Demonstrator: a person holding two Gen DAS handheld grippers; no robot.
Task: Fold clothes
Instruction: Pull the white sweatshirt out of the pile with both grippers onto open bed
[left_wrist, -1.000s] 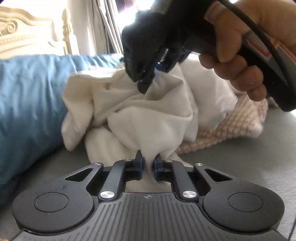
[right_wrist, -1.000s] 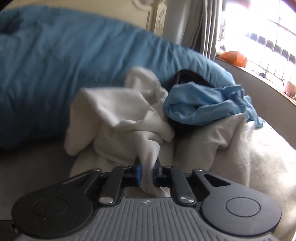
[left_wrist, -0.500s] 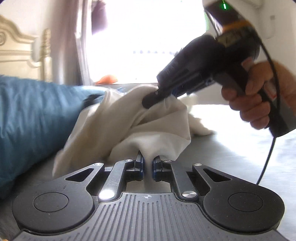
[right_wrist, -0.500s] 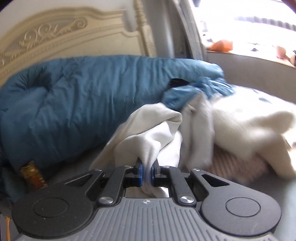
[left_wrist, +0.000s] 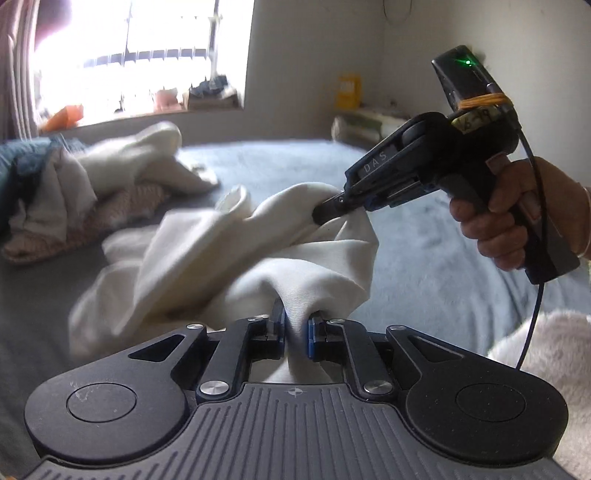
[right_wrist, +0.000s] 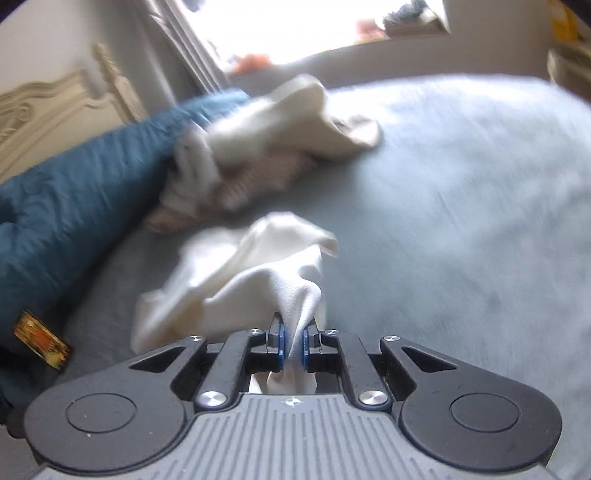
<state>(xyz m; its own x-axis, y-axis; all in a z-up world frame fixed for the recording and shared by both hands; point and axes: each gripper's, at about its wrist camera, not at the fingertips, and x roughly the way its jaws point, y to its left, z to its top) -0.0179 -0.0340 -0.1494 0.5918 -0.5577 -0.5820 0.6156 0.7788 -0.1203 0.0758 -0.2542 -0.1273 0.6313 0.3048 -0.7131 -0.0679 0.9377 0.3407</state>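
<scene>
The cream garment (left_wrist: 229, 258) hangs bunched over the bed (left_wrist: 424, 236), pinched by the left gripper (left_wrist: 295, 328), whose jaws are easing apart, and clenched in the right gripper (left_wrist: 325, 216). Carrying step, I'd say; next, spread it flat, clear of the clothes pile (left_wrist: 110, 177).

Grey-blue bed (right_wrist: 461, 192): white garment (left_wrist: 207, 258) trailing on it, clothes pile (right_wrist: 266, 147) beyond, blue duvet (right_wrist: 74, 192) alongside.

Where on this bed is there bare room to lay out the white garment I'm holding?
The wide grey-blue bedsheet is bare to the right of the held white garment, up to the window wall. It is crowded on the left: a heap of cream and pink-knit clothes lies against the dark blue duvet, and a fluffy white blanket covers the near right corner.
</scene>
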